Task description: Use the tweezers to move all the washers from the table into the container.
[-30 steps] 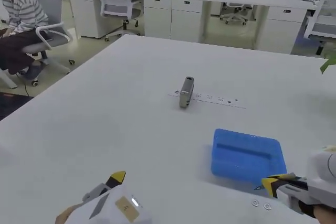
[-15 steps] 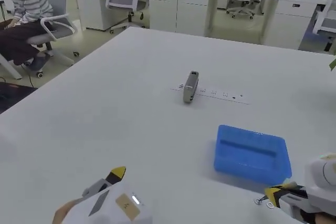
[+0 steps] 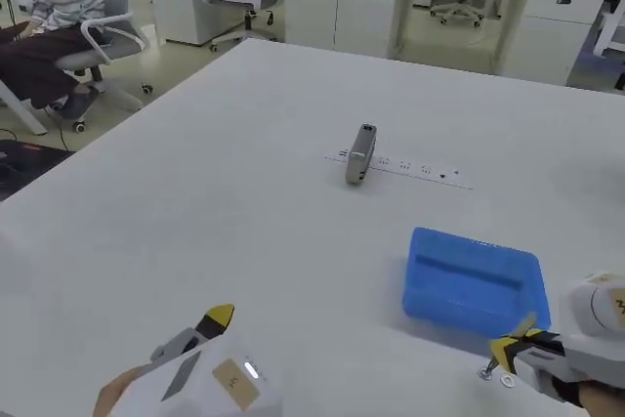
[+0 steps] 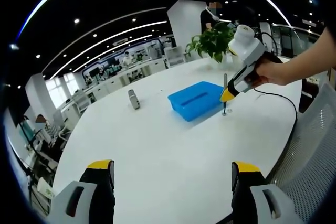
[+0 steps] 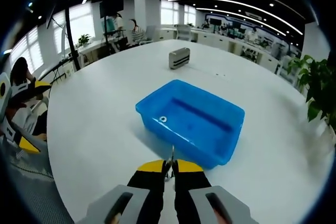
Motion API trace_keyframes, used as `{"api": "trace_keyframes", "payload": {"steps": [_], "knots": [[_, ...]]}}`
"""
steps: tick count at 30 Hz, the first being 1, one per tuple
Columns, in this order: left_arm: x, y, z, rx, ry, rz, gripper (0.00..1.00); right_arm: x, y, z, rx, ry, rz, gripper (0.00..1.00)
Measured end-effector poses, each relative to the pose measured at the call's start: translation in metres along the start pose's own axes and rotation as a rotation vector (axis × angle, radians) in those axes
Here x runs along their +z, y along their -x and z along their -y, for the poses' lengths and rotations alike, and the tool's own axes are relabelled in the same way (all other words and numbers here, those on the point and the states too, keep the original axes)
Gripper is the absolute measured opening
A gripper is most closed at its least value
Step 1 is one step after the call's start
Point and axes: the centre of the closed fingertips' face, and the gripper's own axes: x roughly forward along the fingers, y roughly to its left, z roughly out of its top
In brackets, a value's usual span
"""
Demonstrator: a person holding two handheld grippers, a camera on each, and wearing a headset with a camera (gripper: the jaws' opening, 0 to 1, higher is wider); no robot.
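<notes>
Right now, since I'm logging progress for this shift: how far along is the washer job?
Done: one washer lies inside the blue container. In hand: the right gripper is shut on the tweezers, their tip down at the table beside the container. To do: at least one loose washer lies on the table by that tip. The left gripper is open, holding nothing.

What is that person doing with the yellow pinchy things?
A person is moving washers from the table into the blue container. The right gripper is shut on tweezers, tips down by the washers beside the container. One washer already lies inside. The left gripper hangs open, holding nothing.
</notes>
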Motion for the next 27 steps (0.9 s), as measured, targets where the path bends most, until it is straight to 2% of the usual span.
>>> {"api": "trace_keyframes", "payload": {"steps": [8,14,27], "knots": [[0.000,0.000,0.001,-0.005,0.002,0.003,0.95,0.000,0.000,0.000,0.009,-0.033,-0.028,0.01],[0.004,0.001,0.001,-0.012,0.013,0.024,0.96,0.004,0.005,-0.002,0.010,-0.011,-0.027,0.01],[0.002,0.001,0.002,-0.014,0.008,0.018,0.95,0.044,0.025,-0.006,0.014,0.013,0.057,0.01]]}}
